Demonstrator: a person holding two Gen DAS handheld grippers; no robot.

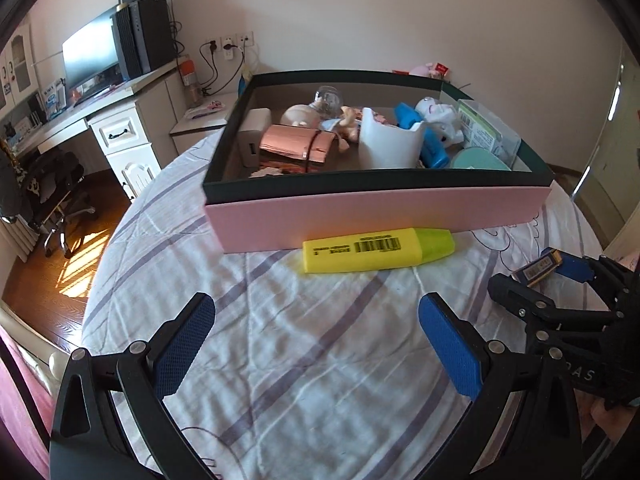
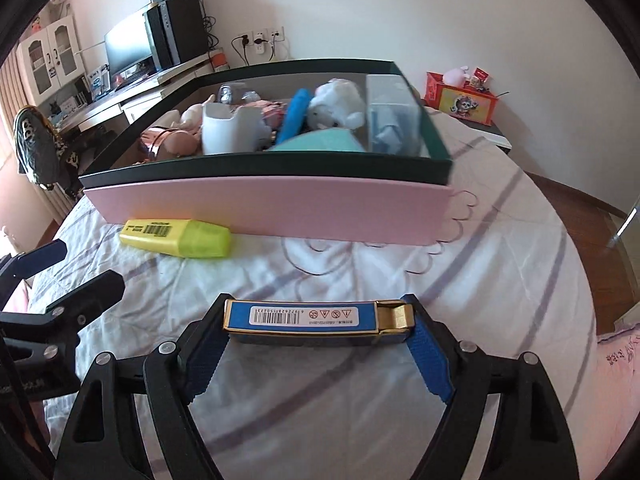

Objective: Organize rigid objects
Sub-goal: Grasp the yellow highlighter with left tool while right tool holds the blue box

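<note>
Squarely between right jaws — blue box (image 2: 316, 316).

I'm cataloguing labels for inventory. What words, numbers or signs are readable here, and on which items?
Blue box in right hand-held gripper: barcode, digits too small; four warning signs.
Highlighter: barcode and print, too blurred.
Right hand-held gripper body: "DAS", cut off.
Bedding: pink characters, unreadable.
Green-labelled box in tray: unreadable.

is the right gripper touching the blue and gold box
Touching. In the right wrist view the blue and gold box spans the right gripper, both blue pads pressed against its ends.
</note>
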